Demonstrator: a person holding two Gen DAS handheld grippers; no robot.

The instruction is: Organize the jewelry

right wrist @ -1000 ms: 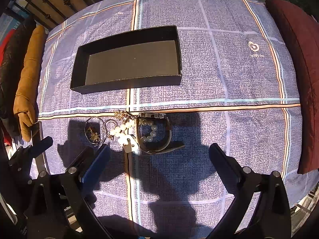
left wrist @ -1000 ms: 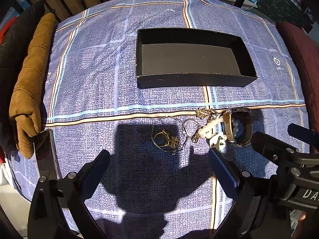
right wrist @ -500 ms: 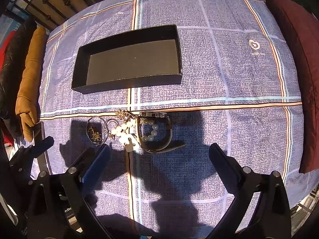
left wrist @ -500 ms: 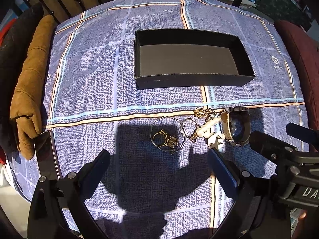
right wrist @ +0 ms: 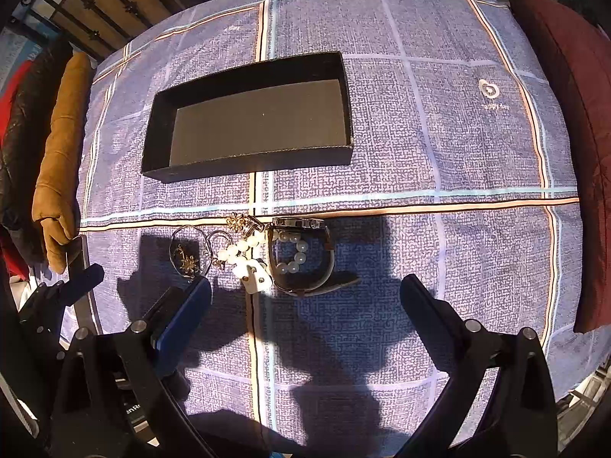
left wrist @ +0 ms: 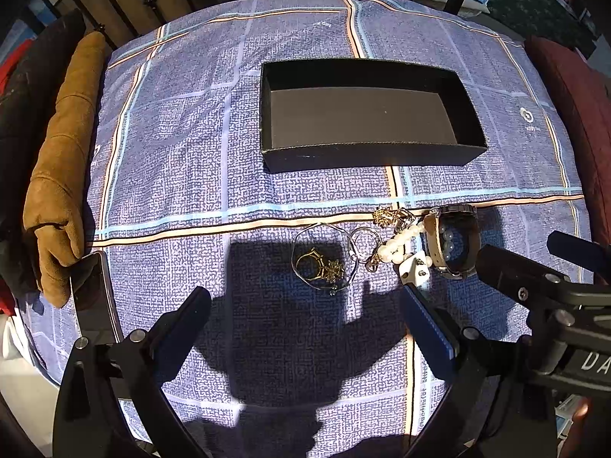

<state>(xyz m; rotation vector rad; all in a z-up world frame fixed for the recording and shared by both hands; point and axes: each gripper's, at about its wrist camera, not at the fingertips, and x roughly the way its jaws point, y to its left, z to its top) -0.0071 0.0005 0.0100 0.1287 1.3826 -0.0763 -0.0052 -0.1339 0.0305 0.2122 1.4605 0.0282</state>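
Your left gripper [left wrist: 305,301] hovers above blue checked cloth [left wrist: 183,160], fingers wide, holding nothing. Your right gripper [right wrist: 305,294] same: fingers spread, nothing between. Jewelry heap lies on cloth just ahead: watch [right wrist: 301,255] with pearl bracelet [right wrist: 292,253] curled inside strap, gold ring [left wrist: 311,263] within wire bangle [left wrist: 322,257] to left. Black box [left wrist: 366,118] sits farther back, apart from heap, nothing inside.

A blue checked cloth [left wrist: 183,160] covers the surface. Left: a brown cushion [left wrist: 65,160], a phone [left wrist: 93,297]. Right: a red cushion [right wrist: 569,122].
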